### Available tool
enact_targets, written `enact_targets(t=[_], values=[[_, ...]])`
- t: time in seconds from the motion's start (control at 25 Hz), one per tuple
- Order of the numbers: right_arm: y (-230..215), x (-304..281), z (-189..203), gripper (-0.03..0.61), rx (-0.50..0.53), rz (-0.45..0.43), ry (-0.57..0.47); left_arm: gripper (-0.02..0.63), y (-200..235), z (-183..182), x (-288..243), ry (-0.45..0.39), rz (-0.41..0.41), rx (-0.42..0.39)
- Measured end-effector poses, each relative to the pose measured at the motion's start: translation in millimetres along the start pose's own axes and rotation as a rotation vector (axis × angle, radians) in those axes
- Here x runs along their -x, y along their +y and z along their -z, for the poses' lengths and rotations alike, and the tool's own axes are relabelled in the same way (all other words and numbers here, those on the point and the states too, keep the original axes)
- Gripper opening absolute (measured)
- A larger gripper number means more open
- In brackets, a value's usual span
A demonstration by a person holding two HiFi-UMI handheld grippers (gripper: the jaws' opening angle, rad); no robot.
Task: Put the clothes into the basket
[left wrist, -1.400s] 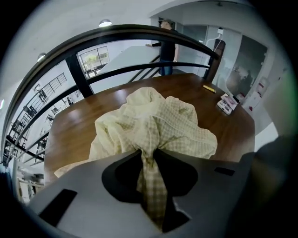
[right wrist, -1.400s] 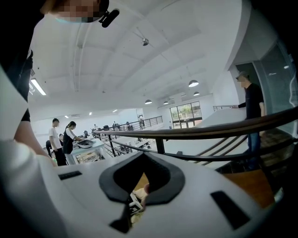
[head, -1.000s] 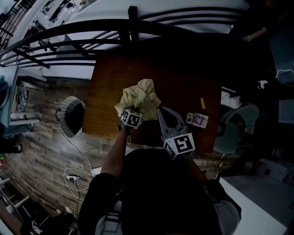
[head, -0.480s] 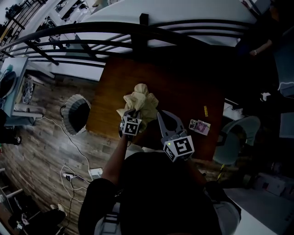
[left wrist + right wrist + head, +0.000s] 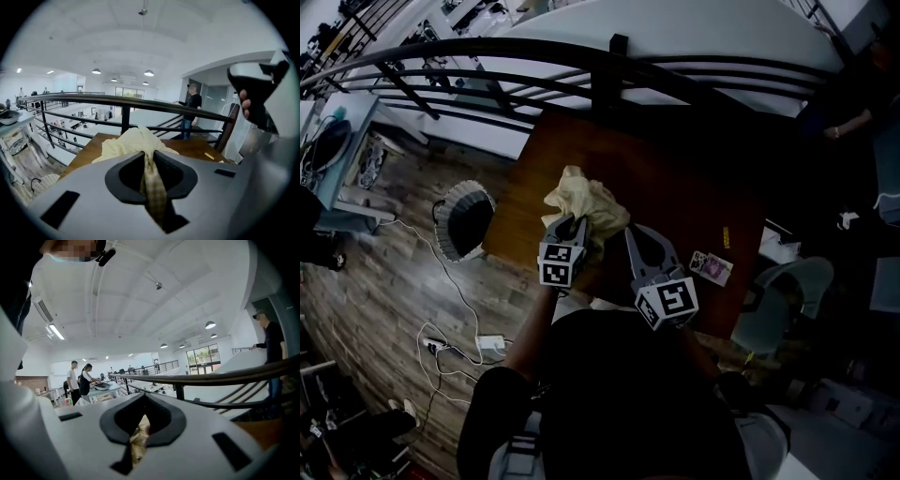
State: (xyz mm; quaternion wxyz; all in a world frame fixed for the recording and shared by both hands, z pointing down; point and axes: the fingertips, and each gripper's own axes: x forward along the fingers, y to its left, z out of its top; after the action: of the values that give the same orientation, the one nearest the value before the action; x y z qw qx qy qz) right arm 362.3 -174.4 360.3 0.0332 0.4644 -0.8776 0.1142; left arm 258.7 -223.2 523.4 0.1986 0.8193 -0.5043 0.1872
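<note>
A pale yellow cloth [image 5: 583, 201] hangs bunched above the brown table [image 5: 675, 187]. My left gripper [image 5: 569, 225] is shut on its near edge; in the left gripper view a checked fold of the cloth [image 5: 151, 183] is pinched between the jaws of that gripper [image 5: 150, 157]. My right gripper [image 5: 633, 234] sits at the cloth's right edge, and in the right gripper view a strip of cloth [image 5: 137, 442] is caught in its closed jaws [image 5: 140, 420]. The ribbed white basket [image 5: 461, 221] stands on the floor left of the table.
A black railing [image 5: 609, 56] runs along the table's far side, with a person [image 5: 191, 105] standing beyond it. A printed card [image 5: 711, 266] and a small yellow item [image 5: 726, 236] lie on the table's right. A chair [image 5: 778, 291] is at the right, a power strip [image 5: 487, 345] on the floor.
My left gripper has risen, pulling the cloth up off the table into a tighter bunch. The right gripper has barely moved.
</note>
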Motion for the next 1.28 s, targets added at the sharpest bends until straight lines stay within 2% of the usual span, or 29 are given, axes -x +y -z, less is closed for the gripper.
enact_targets(t=[0.36, 0.6, 0.92, 1.28], values=[[13, -2, -11, 0.010, -0.007, -0.039, -0.032, 0.061, 8, -68, 66, -0.224, -0.058, 0.041], [29, -8, -14, 0.010, 0.004, -0.071, -0.039, 0.061, 19, -89, 101, -0.293, -0.097, 0.037], [65, -28, -15, 0.010, 0.042, -0.150, -0.022, 0.060, 46, -95, 140, -0.367, -0.166, 0.072], [124, -53, -14, 0.010, 0.093, -0.252, 0.001, 0.061, 92, -83, 192, -0.406, -0.265, 0.103]])
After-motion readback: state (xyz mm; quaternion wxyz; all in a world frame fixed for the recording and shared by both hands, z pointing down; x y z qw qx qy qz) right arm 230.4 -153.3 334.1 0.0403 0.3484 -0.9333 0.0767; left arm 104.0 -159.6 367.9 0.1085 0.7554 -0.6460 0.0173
